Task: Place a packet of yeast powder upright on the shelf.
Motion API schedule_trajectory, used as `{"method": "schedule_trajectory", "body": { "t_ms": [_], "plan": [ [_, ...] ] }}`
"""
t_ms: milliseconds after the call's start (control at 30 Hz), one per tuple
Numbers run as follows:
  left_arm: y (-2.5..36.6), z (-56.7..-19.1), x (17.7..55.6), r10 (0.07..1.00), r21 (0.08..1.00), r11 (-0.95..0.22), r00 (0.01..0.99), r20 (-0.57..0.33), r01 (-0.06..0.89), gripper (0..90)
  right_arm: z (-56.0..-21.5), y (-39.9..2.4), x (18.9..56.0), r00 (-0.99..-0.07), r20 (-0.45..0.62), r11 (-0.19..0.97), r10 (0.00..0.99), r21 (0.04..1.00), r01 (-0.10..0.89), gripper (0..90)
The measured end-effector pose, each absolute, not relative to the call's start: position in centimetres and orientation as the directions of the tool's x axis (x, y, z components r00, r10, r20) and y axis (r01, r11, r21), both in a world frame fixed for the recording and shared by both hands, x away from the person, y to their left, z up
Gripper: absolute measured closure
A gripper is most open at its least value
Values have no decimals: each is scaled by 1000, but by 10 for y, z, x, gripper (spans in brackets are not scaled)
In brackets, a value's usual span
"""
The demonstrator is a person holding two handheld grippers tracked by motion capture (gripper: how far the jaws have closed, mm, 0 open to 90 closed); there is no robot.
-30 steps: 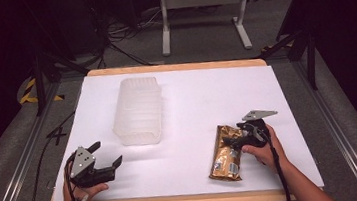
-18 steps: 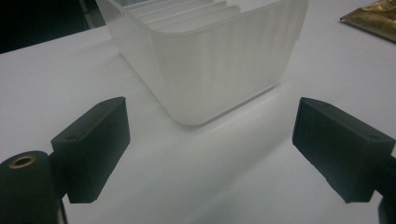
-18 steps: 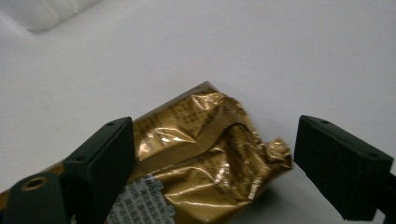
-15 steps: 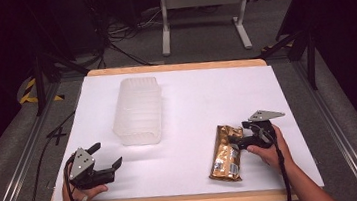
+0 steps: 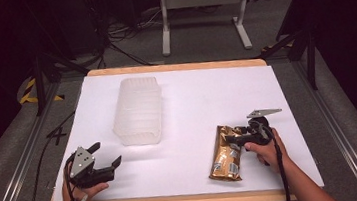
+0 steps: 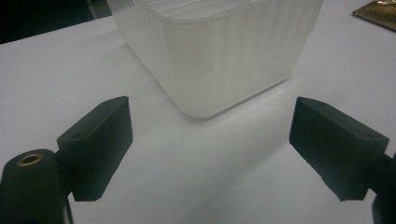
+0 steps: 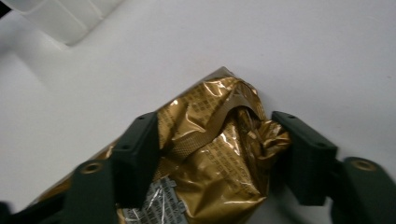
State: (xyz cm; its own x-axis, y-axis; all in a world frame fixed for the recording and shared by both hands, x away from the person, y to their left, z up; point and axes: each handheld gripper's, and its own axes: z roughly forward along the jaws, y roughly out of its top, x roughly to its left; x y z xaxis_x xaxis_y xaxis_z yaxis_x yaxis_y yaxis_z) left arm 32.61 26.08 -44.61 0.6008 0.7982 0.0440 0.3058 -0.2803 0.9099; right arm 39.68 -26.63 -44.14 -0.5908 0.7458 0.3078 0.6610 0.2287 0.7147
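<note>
Crinkled gold foil snack pouch [image 5: 227, 154] lies flat on the white-covered tabletop [image 5: 192, 104], near-right area, just in from the front edge. Long axis runs roughly front-to-back, slightly tilted: far end leans right, near end left.

Right tongs [image 5: 234, 136] sit at the pouch's far end, approaching from the right side, across the long axis. Their jaws have just been closing; in the right gripper view both pads of the right tongs [image 7: 212, 140] press into the foil, which bunches up between them, so they're pinching the pouch end.

Left tongs [image 5: 104, 157] are at the near-left corner, spread wide, nothing between them. In the left gripper view they [image 6: 210, 140] point at the translucent ribbed plastic tub [image 6: 219, 51], which stands left of centre [image 5: 138, 109], well apart from the pouch.
</note>
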Motion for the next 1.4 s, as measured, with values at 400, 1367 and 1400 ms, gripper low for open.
{"method": "schedule_trajectory", "body": {
  "t_ms": [400,1367,1400],
  "plan": [
    [261,-448,327,795,902,-290,605,41,320,140,-434,-275,396,-610,285,211,739,763,611,795],
    [263,-447,325,782,906,-265,623,3,329,128,-343,-248,371,-791,65,301,609,903,306,856],
    [263,-447,325,782,905,-267,623,3,331,126,-340,-246,371,-790,51,310,611,903,298,857]
  ]
}}
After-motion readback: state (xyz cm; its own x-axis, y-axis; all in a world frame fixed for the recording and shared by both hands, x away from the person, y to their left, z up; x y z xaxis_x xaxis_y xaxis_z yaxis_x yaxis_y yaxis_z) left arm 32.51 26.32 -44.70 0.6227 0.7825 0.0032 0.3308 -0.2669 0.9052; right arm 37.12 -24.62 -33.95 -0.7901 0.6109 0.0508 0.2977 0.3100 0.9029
